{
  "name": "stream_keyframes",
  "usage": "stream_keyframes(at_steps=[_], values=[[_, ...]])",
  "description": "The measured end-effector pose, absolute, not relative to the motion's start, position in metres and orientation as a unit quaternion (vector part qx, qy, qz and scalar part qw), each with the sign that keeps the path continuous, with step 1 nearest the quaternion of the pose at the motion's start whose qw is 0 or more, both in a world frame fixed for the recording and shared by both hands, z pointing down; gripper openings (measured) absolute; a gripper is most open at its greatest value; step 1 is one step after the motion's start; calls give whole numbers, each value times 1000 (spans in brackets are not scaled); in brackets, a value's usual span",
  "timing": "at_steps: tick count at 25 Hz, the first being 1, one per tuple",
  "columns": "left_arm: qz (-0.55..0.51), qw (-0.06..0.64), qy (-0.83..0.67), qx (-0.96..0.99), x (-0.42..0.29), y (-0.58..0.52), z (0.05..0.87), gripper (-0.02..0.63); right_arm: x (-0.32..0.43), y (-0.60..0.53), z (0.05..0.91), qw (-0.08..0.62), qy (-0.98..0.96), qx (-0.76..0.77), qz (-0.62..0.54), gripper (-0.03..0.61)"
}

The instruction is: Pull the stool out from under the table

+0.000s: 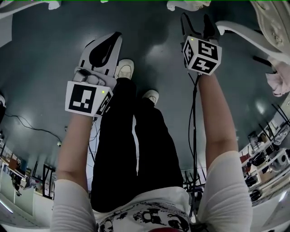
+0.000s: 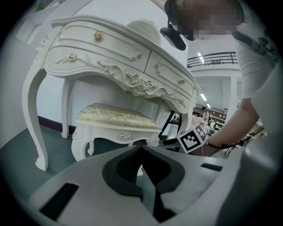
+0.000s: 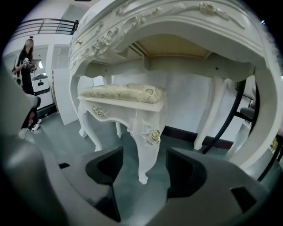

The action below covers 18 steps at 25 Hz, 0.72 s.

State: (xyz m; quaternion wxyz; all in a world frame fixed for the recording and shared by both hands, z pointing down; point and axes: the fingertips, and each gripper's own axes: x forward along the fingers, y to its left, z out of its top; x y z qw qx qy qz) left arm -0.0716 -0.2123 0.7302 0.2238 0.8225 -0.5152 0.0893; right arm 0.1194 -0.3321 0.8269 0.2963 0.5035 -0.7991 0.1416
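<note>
The white carved stool (image 3: 126, 99) with a cream cushion stands under the ornate white dressing table (image 3: 177, 26). My right gripper (image 3: 144, 152) is open, and the stool's front leg (image 3: 146, 145) stands between its jaws without either pad touching it. In the head view the right gripper (image 1: 195, 20) reaches toward the stool's edge (image 1: 186, 4) at the top. My left gripper (image 2: 141, 148) is shut and empty. It hangs back from the stool (image 2: 117, 117), lower at the left of the head view (image 1: 117, 36). The left gripper view also catches the right gripper's marker cube (image 2: 192, 139).
The table's curved legs (image 2: 37, 128) flank the stool. A black frame (image 3: 230, 119) leans behind the table's right leg. A person (image 3: 26, 62) stands far left. My own legs and shoes (image 1: 124, 70) are below the grippers. Cables (image 1: 27, 124) cross the dark floor.
</note>
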Motion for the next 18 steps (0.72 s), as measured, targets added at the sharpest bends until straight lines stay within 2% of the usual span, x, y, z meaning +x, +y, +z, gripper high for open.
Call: stream_keyframes(at_steps=[8,18], values=[[89,215,-511,828,-76,-230,750,17,107,-374,857,325,-798,495,114,301],[89,190,-519,829,-83,-248,759,17,94,-400,873,315,-796,504,118,279]])
